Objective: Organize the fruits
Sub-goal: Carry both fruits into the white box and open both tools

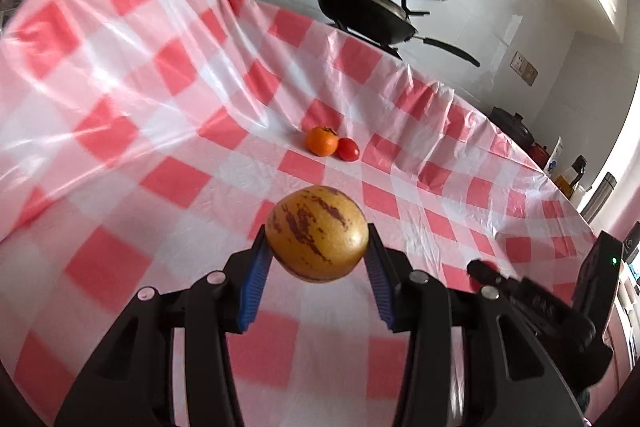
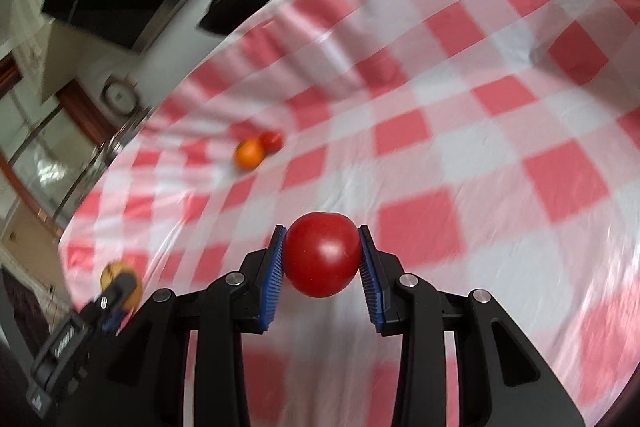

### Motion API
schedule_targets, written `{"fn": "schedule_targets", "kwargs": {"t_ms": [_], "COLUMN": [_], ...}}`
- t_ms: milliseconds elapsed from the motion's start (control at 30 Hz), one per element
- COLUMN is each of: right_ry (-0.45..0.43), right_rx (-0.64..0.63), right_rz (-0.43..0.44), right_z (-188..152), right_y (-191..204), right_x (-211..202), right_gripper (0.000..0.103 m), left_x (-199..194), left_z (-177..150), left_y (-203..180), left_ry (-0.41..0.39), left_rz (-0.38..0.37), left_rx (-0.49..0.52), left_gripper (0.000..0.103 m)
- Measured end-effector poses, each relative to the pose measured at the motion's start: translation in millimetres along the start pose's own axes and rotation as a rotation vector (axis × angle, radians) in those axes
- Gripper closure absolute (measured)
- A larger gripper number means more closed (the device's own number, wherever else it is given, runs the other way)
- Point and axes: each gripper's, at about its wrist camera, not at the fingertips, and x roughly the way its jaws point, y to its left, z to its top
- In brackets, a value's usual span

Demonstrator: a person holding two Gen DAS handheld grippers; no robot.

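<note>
**Both grippers carry fruit above the checked cloth**

Left wrist view: the left gripper [image 1: 318,251] is clamped on a yellow-brown fruit with dark streaks [image 1: 317,233], its blue pads [image 1: 256,279] pressing on both sides; the fruit sits just below centre, clear of the cloth. The red-and-white checked tablecloth [image 1: 160,131] fills most of the picture. At about 12 o'clock from the held fruit, well apart from it, an orange fruit [image 1: 322,141] and a small red tomato [image 1: 348,149] lie touching on the cloth, the tomato at 3 o'clock of the orange one. A black wok [image 1: 368,13] stands beyond the cloth's far edge at 1 o'clock. The right gripper [image 1: 486,269] comes in at 4 o'clock; something red shows at its tip.

Right wrist view: the picture is blurred. The right gripper [image 2: 322,255] grips a large red tomato [image 2: 322,254] between its blue pads [image 2: 274,267], narrow jaws closed against its sides. At 10 o'clock, well apart, the orange fruit [image 2: 249,153] and small tomato [image 2: 272,140] lie together on the tablecloth [image 2: 480,115]. At 8 o'clock the left gripper [image 2: 120,287] shows with the streaked fruit [image 2: 110,273] in it. The wok [image 2: 256,3] is at 11 o'clock.
</note>
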Motion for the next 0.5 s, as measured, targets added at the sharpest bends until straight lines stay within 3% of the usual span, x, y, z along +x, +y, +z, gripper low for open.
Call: {"fn": "schedule_targets", "kwargs": {"t_ms": [200, 500], "right_ry": [0.056, 0.142], "right_rx": [-0.107, -0.254], "right_rz": [0.064, 0.130], "right_z": [-44, -103], "right_y": [45, 99], "right_x": [-19, -38], "right_gripper": [0.067, 0.067], "left_x": [-47, -111], "left_z": [-24, -43], "left_y": [24, 54], "left_ry": [-0.029, -0.035], "left_rz": [0.053, 0.158], "left_rx": [-0.019, 0.054], "left_gripper": [0.057, 0.057]}}
